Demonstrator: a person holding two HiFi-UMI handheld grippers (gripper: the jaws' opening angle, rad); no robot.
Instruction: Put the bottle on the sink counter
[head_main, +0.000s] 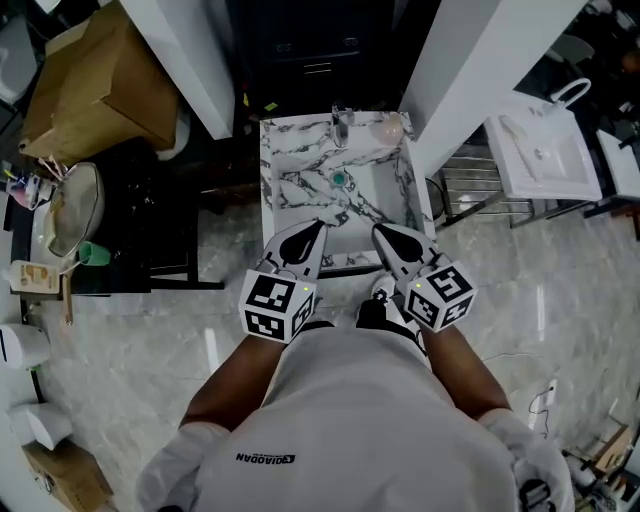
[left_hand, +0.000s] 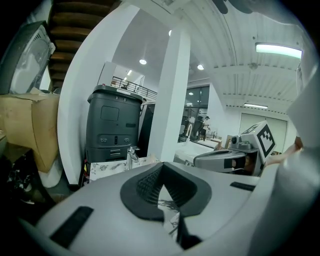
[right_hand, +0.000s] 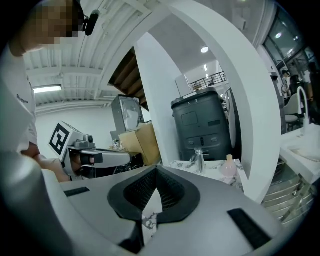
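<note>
Tongs come nearest, held low against the person's body: the left tongs (head_main: 318, 230) and the right tongs (head_main: 380, 231) both have their jaws pressed together with nothing between them, tips aimed at the near edge of the marble sink (head_main: 272, 190). Beyond them lies the basin with its small teal drain (head_main: 339, 179). Farther back, on the marble tabletop (head_main: 300, 126) at the sink's rear, the faucet (head_main: 342, 125) stands with the pink bottle (head_main: 388, 127) upright just to its right, near the back right corner and well apart from both tongs. Judged from this, the bottle is already where the task wants it, so the step in hand is only to leave it alone. The sensible way is to hold both tongs on the near side and make no sweep near the faucet that could tip the bottle. Behind the sink stands a dark cabinet (head_main: 310, 45).
</note>
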